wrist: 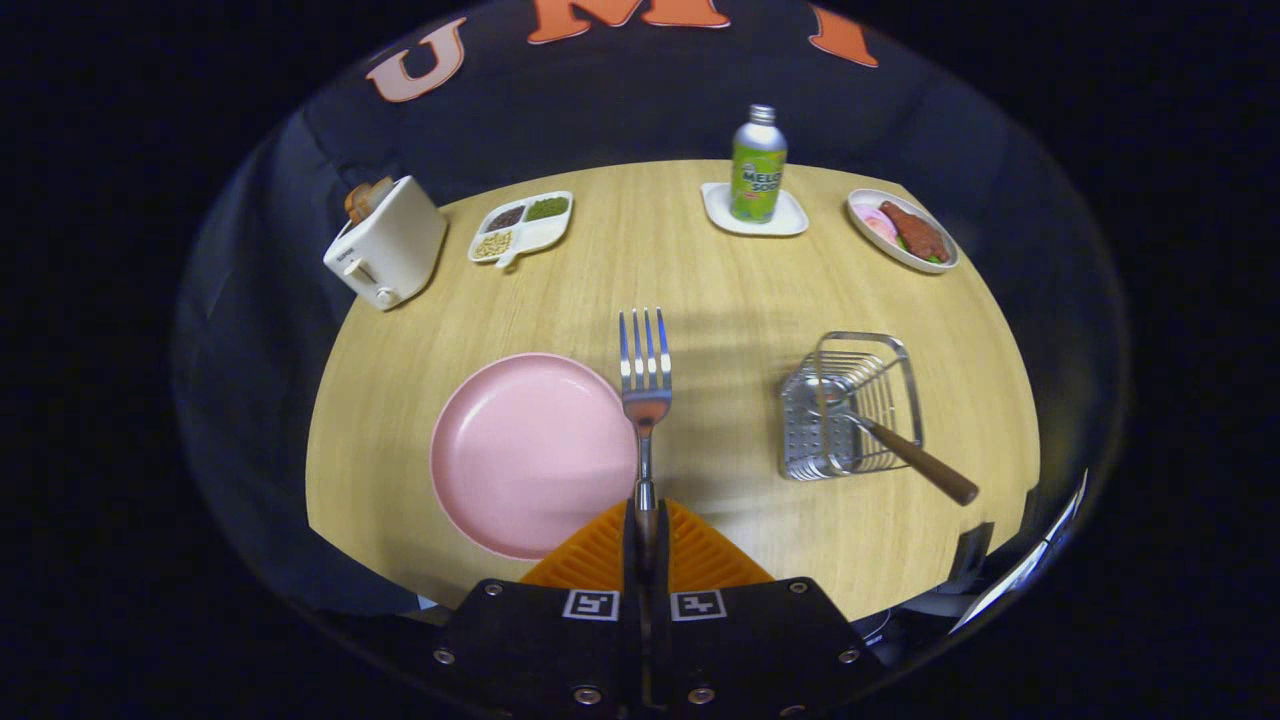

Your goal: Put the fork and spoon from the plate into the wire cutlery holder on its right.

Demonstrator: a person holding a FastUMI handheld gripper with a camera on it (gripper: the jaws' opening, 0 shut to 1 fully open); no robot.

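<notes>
I (645, 535) have my fingers closed tight on the handle of the shiny steel fork (645, 385), tines pointing ahead above the empty round pink plate's (520, 450) right rim. I should carry it right, tip it upright over the silver wire cutlery holder (850, 405), which already holds a wooden-handled utensil (915, 460), then lower before letting go.
</notes>
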